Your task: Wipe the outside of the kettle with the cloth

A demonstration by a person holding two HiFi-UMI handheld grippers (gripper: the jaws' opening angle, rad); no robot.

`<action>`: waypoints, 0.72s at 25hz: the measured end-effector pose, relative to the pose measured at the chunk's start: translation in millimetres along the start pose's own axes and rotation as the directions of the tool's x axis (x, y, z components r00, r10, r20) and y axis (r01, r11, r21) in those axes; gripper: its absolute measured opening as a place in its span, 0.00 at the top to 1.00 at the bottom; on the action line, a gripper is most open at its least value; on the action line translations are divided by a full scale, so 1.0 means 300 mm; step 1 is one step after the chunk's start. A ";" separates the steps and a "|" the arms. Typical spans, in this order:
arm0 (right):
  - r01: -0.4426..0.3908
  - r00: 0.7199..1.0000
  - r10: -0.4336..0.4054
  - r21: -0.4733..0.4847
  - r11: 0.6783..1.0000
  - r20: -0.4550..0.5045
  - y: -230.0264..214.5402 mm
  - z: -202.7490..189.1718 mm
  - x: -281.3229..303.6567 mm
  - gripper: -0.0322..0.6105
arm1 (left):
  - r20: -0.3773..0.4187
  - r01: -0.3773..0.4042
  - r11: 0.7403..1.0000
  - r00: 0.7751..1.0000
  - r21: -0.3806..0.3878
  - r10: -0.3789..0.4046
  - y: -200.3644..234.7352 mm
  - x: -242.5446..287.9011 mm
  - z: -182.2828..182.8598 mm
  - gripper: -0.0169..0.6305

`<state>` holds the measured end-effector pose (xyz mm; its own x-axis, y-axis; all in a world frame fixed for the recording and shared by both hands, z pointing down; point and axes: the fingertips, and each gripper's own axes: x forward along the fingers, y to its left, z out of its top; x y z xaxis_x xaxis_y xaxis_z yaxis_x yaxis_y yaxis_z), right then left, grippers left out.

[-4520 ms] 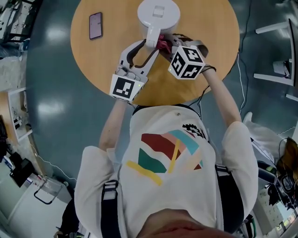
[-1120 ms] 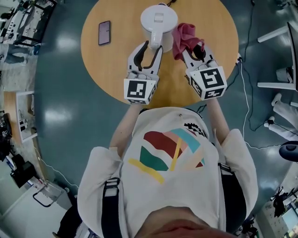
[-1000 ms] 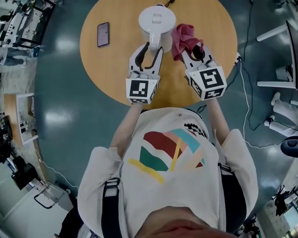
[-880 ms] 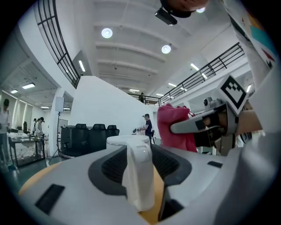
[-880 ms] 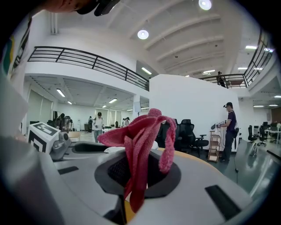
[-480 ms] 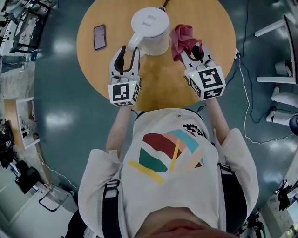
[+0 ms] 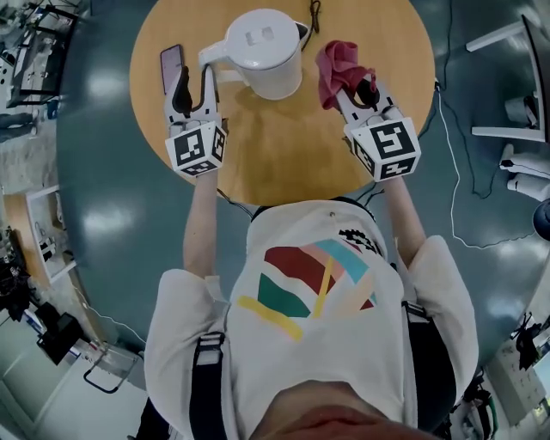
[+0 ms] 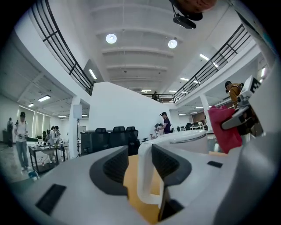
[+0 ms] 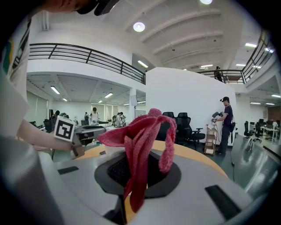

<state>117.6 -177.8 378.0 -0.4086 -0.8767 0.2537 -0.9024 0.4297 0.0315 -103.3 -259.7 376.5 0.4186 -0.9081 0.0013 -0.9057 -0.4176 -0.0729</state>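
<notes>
A white kettle (image 7: 262,50) stands at the far side of the round wooden table (image 7: 284,155), its handle (image 7: 213,58) pointing left. My left gripper (image 7: 196,79) reaches along that handle (image 8: 145,176), which sits between the jaws. The right pad touches it and a strip of table shows at the left pad, so the left gripper (image 8: 140,169) is open. To the right of the kettle my right gripper (image 7: 357,86) is shut on a red cloth (image 7: 337,62). The cloth (image 9: 140,132) stands up and droops from the right gripper (image 9: 136,173).
A dark phone (image 7: 170,62) lies on the table just left of my left gripper. A black cord (image 7: 314,13) runs off behind the kettle. White chair legs (image 7: 498,34) and a thin cable (image 7: 451,172) are on the floor to the right.
My left gripper has swung left with the handle between its jaws, turning the kettle so that the handle points left instead of toward me. The right gripper and cloth have barely moved.
</notes>
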 end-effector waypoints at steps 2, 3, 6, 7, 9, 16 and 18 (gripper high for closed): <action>-0.005 1.000 0.005 -0.006 1.000 -0.008 -0.006 -0.009 0.021 0.89 | -0.007 0.002 1.000 1.000 0.020 -0.002 0.040 0.066 -0.003 0.65; -0.009 1.000 0.009 -0.014 1.000 -0.012 -0.006 -0.014 0.031 0.89 | -0.012 0.006 1.000 1.000 0.031 -0.005 0.056 0.101 -0.005 0.65; -0.034 0.999 0.032 -0.070 0.997 -0.023 0.017 -0.016 0.058 0.89 | -0.028 0.031 0.998 0.999 0.062 -0.029 0.093 0.214 -0.005 0.65; -0.048 0.999 0.045 -0.099 0.994 -0.027 0.029 -0.013 0.068 0.89 | -0.034 0.045 0.997 0.998 0.069 -0.043 0.098 0.257 -0.003 0.65; -0.086 0.996 0.080 -0.176 0.981 -0.044 0.056 -0.016 0.083 0.89 | -0.047 0.080 0.995 0.996 0.067 -0.077 0.094 0.346 -0.001 0.65; -0.156 0.988 0.143 -0.375 0.914 -0.063 0.204 -0.064 0.103 0.89 | 0.018 0.100 0.992 0.995 0.077 -0.101 0.023 0.463 0.041 0.65; -0.152 0.988 0.137 -0.393 0.907 -0.068 0.238 -0.082 0.135 0.89 | 0.072 0.098 0.995 0.992 0.029 -0.100 0.017 0.425 0.091 0.65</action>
<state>40.0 -177.2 414.4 -0.5180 -0.7930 0.3206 -0.7025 0.6082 0.3696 -52.7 -377.0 349.2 0.5109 -0.8573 -0.0636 -0.8579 -0.5037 -0.1016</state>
